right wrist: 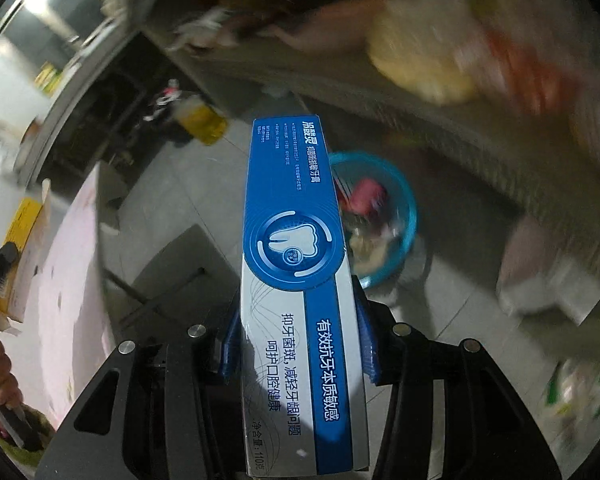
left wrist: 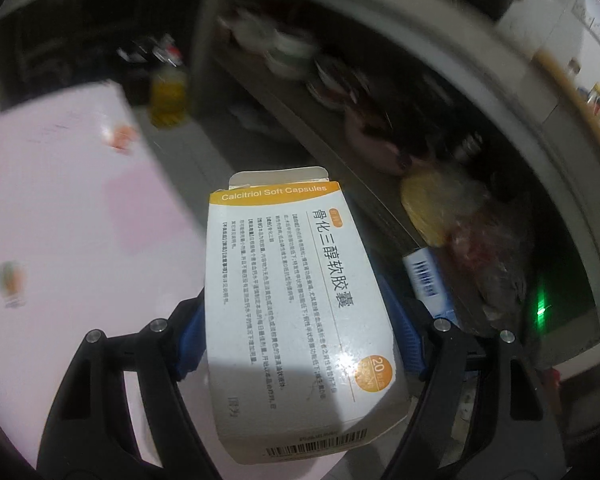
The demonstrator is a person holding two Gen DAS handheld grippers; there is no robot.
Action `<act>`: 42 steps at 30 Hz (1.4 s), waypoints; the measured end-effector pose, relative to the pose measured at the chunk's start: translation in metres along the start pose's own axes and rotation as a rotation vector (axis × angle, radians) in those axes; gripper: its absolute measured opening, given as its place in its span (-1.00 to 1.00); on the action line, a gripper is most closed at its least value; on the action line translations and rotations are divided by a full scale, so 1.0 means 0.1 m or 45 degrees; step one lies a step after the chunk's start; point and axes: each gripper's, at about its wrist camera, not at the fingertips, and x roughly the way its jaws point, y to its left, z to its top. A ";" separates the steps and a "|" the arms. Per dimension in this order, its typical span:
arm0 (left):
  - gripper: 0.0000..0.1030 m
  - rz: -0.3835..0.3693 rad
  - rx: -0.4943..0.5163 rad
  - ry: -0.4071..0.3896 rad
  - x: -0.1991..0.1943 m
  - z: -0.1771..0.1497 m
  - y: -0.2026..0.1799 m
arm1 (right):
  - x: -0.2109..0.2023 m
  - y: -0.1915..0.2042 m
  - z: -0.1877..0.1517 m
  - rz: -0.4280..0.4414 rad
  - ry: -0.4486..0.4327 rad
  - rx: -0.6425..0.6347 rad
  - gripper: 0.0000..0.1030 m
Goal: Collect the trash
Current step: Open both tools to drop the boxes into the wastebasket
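Fingers (right wrist: pixel 364 320) of the right gripper (right wrist: pixel 296 344) pinch a blue toothpaste box (right wrist: pixel 292 280), those of the left gripper (left wrist: pixel 300 340) a white medicine box (left wrist: pixel 296 296); with the blue bin (right wrist: pixel 400 196) on the floor just beyond the toothpaste box, carry both squarely over it before releasing.

We see a white capsule box (left wrist: pixel 296 300) with an orange band and its end flap open, clamped lengthwise between blue jaws above the floor, and a long blue-and-white toothpaste box (right wrist: pixel 296 280) likewise clamped, over a blue basin (right wrist: pixel 396 200) of rubbish.
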 end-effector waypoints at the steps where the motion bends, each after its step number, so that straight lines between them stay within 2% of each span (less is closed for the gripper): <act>1: 0.41 -0.009 0.002 0.040 0.16 0.04 -0.07 | 0.11 -0.10 0.01 0.007 0.023 0.041 -0.11; 5: 0.41 -0.054 -0.001 0.252 1.02 0.19 -0.38 | 0.49 -0.42 -0.03 0.018 0.092 0.180 -0.11; 9: 0.41 -0.061 -0.059 0.446 1.90 0.26 -0.51 | 0.72 -0.63 -0.11 0.023 0.127 0.271 -0.11; 11: 0.43 -0.073 -0.120 0.492 2.23 0.29 -0.56 | 0.77 -0.76 -0.13 0.021 0.134 0.310 -0.10; 14: 0.48 -0.062 -0.196 0.507 2.61 0.31 -0.59 | 0.85 -0.93 -0.17 0.012 0.144 0.343 -0.10; 17: 0.48 0.014 -0.228 0.520 2.82 0.33 -0.61 | 0.92 -1.03 -0.20 -0.003 0.166 0.356 -0.10; 19: 0.48 0.024 -0.241 0.504 2.84 0.36 -0.57 | 0.94 -1.07 -0.19 -0.010 0.169 0.352 -0.10; 22: 0.48 0.025 -0.244 0.462 2.73 0.42 -0.48 | 0.98 -1.12 -0.18 -0.014 0.175 0.354 -0.10; 27: 0.48 -0.007 -0.227 0.380 2.33 0.49 -0.44 | 1.04 -1.12 -0.11 -0.015 0.169 0.350 -0.10; 35: 0.48 -0.015 -0.053 0.233 1.08 0.46 -0.36 | 1.50 -1.00 0.22 -0.027 0.100 0.473 -0.07; 38: 0.49 -0.004 -0.005 0.165 0.55 0.32 -0.25 | 1.84 -0.99 0.40 -0.057 0.039 0.498 0.26; 42: 0.49 -0.007 0.016 0.122 -0.02 0.00 -0.09 | 2.12 -1.05 0.48 -0.171 0.023 0.493 0.27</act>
